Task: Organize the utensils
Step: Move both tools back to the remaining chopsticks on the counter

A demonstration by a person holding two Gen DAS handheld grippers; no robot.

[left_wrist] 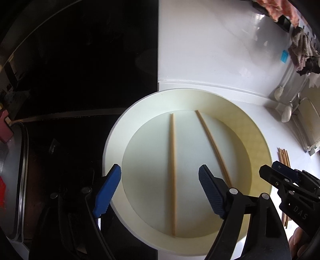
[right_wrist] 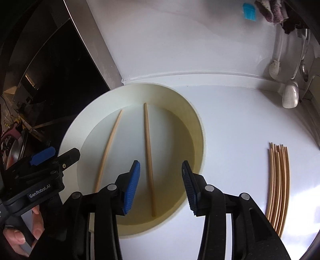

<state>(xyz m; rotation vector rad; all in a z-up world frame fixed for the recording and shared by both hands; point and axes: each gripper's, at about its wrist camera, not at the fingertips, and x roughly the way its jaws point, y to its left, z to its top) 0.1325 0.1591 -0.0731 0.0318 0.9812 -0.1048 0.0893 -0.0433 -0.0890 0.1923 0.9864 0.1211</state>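
My right tongs (right_wrist: 161,188), open and empty, sit nearest the chopstick pile (right_wrist: 279,186), lying lengthwise to their right; my left tongs (left_wrist: 160,192) gape empty.

Count by kind, as seen from my two claws. Plates: one, a cream round plate (right_wrist: 70,138), at the left edge of the white counter (right_wrist: 230,124). Chopsticks in that plate: two, one left chopstick (right_wrist: 109,148) and one right chopstick (right_wrist: 149,160), lying apart. Chopsticks off the plate: one loose bundle (right_wrist: 279,186) near the counter's right edge; its sticks overlap, so I cannot fix an exact number, several at least. Grippers: two, my left gripper (left_wrist: 160,192) and my right gripper (right_wrist: 161,188). Blue stickers on the back wall: one (right_wrist: 249,11). White spoons hanging at the right: one (right_wrist: 290,94).
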